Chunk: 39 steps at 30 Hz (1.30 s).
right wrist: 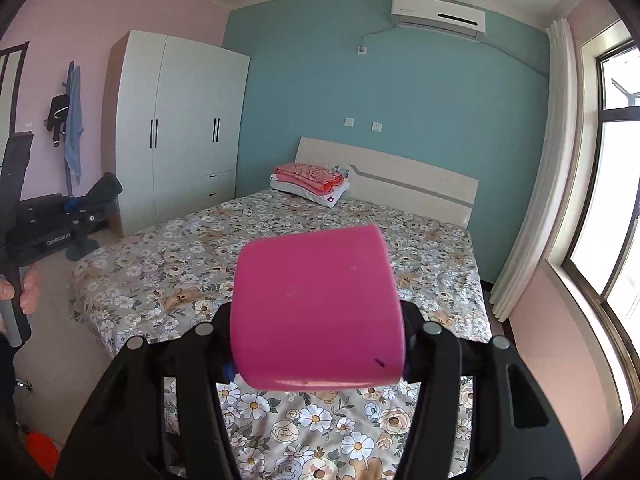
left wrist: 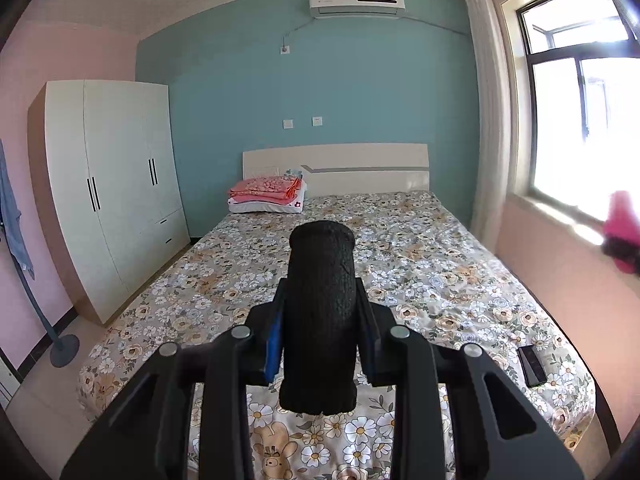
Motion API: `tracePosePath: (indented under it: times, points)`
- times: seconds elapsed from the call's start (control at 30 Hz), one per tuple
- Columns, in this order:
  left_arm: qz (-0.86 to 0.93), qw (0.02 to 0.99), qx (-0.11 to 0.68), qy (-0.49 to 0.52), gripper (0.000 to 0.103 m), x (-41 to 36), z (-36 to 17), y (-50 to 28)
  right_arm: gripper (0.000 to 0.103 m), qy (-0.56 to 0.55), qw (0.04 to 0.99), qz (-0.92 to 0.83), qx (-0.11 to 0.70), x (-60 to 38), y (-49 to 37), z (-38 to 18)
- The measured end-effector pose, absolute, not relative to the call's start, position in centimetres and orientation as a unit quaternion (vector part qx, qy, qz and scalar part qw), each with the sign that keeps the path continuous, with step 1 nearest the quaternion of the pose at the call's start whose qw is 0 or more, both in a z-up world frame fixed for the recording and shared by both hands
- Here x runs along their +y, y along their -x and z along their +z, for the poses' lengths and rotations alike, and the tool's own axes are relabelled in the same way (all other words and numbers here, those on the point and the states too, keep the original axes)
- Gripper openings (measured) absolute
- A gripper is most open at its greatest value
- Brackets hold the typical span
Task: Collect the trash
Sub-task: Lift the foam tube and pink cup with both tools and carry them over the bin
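My left gripper [left wrist: 322, 320] is shut on a black foam-like cylinder [left wrist: 322, 304], which stands upright between the blue pads above the foot of the bed. A wide pink cylinder [right wrist: 318, 308] is clamped by my right gripper [right wrist: 318, 344], and it hides the fingertips. In the left wrist view, a pink blur at the right edge is the pink cylinder [left wrist: 622, 232] again. The right wrist view shows the left gripper [right wrist: 80, 208] with its black cylinder [right wrist: 107, 188] at the left, and a person's hand [right wrist: 28, 288] on a handle.
A bed with a flowered cover [left wrist: 400, 264] fills the middle. Folded pink bedding [left wrist: 266, 192] lies by the headboard and a black phone [left wrist: 532, 366] near the bed's right edge. A white wardrobe [left wrist: 116, 192] and a coat stand [left wrist: 60, 344] are at the left, a window [left wrist: 580, 120] at the right.
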<state>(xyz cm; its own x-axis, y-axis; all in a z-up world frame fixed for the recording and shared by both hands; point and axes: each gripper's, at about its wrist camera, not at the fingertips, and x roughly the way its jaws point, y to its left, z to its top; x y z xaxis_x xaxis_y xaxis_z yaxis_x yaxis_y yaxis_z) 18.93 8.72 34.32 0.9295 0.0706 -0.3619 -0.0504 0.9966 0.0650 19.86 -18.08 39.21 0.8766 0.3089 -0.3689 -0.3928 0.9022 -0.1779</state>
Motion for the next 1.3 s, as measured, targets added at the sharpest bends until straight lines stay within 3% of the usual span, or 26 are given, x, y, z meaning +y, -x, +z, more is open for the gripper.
tracePosePath:
  times: [0.23,0.6,1.3]
  points:
    - [0.006,0.980,0.197,-0.040,0.033,10.4,30.7,-13.9,0.056,0.152,0.948,0.215,0.178,-17.9,-13.4,35.3]
    - [-0.023,0.970,0.237,-0.059,0.033,12.4,21.8,-8.9,0.056,0.156,0.923,0.260,0.236,-18.0,-8.1,24.3]
    - [-0.130,0.874,0.466,-0.038,0.033,9.0,-3.1,-12.0,0.056,0.111,0.856,0.275,0.423,-17.6,-10.5,2.6]
